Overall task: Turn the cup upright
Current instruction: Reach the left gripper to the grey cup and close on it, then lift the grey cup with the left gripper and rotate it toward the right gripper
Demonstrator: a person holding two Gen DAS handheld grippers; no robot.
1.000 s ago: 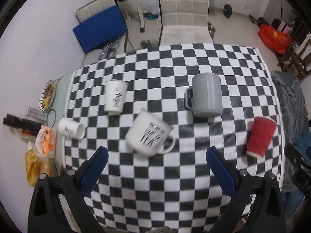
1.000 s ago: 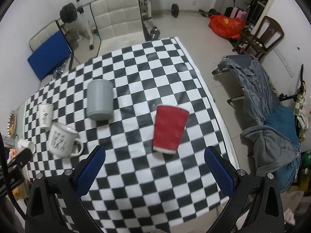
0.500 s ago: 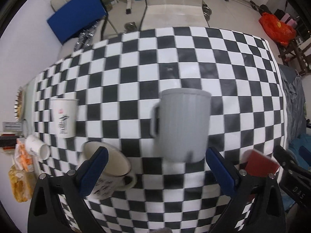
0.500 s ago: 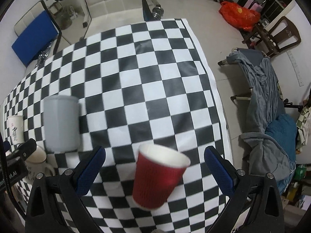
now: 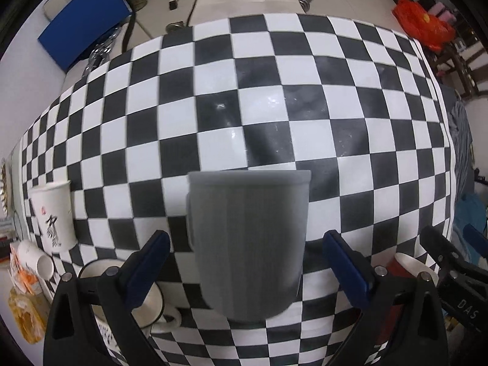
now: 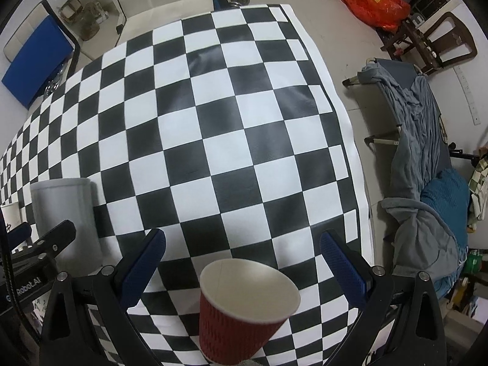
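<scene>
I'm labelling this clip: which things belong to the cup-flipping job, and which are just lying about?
Job: grey mug, red paper cup, left gripper, right gripper.

Lying about: white paper cup, enamel mug, snack bags, checkered tablecloth.

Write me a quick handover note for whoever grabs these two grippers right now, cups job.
Left gripper: open, fingers either side of the grey mug, not touching it. The mug stands on the checkered table, apparently upside down with its flat end on top.
Right gripper: open, straddling the red paper cup, whose white inside faces up and away from the camera, so it looks upright.
Done: nothing gripped yet.
Left: close on the grey mug and flip it; check the red cup stands properly.
</scene>
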